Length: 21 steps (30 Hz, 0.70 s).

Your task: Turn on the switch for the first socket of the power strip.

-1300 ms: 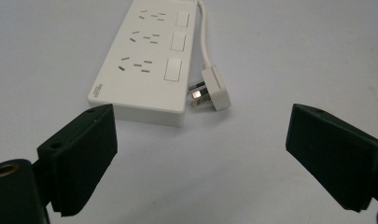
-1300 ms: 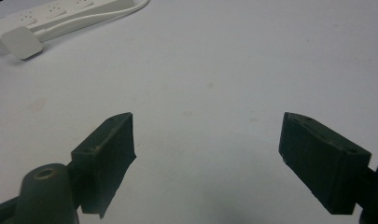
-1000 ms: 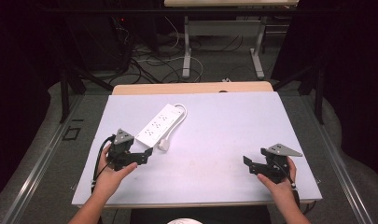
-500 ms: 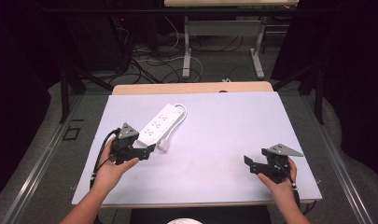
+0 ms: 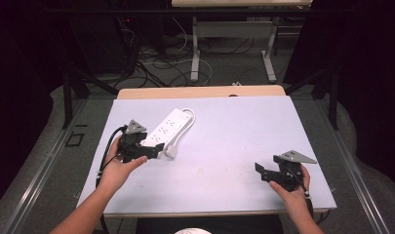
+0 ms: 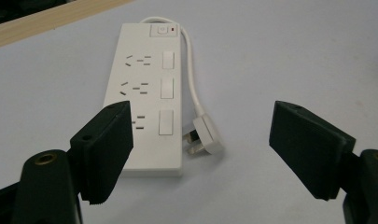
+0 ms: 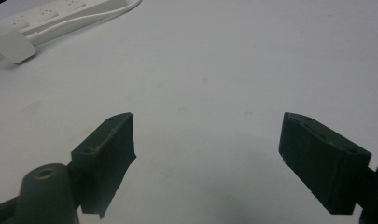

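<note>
I am holding my left hand-held gripper over the left half of the desk, just at the near end of the white power strip. Its jaws are standing apart with nothing pressed between them; they have just been closing a little. In the left gripper view the power strip is lying flat ahead of my left hand-held gripper, its near end between the jaw tips and closer to the left one. The strip's white plug is resting on the desk just beside it, its cord looping back to the far end. I am keeping my right hand-held gripper near the desk's near right corner, well apart from the strip, jaws wide apart over bare desk.
</note>
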Available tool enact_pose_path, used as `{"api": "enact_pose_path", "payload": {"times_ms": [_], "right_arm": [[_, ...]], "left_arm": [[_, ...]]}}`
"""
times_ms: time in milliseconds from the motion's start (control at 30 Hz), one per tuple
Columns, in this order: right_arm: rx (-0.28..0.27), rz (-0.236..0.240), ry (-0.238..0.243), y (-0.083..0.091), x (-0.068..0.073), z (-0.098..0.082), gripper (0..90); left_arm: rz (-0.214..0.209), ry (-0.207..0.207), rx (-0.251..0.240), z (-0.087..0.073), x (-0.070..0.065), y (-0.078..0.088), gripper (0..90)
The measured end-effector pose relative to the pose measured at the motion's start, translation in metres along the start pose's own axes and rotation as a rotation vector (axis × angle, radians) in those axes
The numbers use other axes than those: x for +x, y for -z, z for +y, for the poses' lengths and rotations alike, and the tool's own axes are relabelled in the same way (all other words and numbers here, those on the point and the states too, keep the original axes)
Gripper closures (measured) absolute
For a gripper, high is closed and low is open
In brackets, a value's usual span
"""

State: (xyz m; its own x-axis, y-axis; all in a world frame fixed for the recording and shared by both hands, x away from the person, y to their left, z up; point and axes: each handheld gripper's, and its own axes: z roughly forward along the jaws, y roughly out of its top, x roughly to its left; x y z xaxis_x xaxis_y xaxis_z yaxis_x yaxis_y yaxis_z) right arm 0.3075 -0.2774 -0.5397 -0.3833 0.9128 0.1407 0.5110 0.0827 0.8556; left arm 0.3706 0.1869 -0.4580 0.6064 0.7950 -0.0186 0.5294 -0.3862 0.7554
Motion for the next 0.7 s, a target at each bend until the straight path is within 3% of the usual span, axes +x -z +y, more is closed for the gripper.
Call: {"api": "enact_pose_path", "payload": {"times_ms": [433, 500, 667, 700], "right_arm": [[0.004, 0.008, -0.007, 0.000, 0.000, 0.000, 17.5], [0.004, 0.008, -0.007, 0.000, 0.000, 0.000, 17.5], [0.005, 0.009, -0.010, 0.000, 0.000, 0.000, 17.5], [0.006, 0.009, -0.012, 0.000, 0.000, 0.000, 17.5]], "left_arm": [[0.009, 0.000, 0.029, 0.025, 0.001, -0.007, 22.3], [-0.006, -0.009, 0.044, 0.029, 0.002, -0.008, 22.4], [-0.007, 0.013, 0.040, 0.038, 0.004, -0.014, 25.4], [-0.010, 0.035, 0.042, 0.039, 0.003, -0.015, 25.5]]}}
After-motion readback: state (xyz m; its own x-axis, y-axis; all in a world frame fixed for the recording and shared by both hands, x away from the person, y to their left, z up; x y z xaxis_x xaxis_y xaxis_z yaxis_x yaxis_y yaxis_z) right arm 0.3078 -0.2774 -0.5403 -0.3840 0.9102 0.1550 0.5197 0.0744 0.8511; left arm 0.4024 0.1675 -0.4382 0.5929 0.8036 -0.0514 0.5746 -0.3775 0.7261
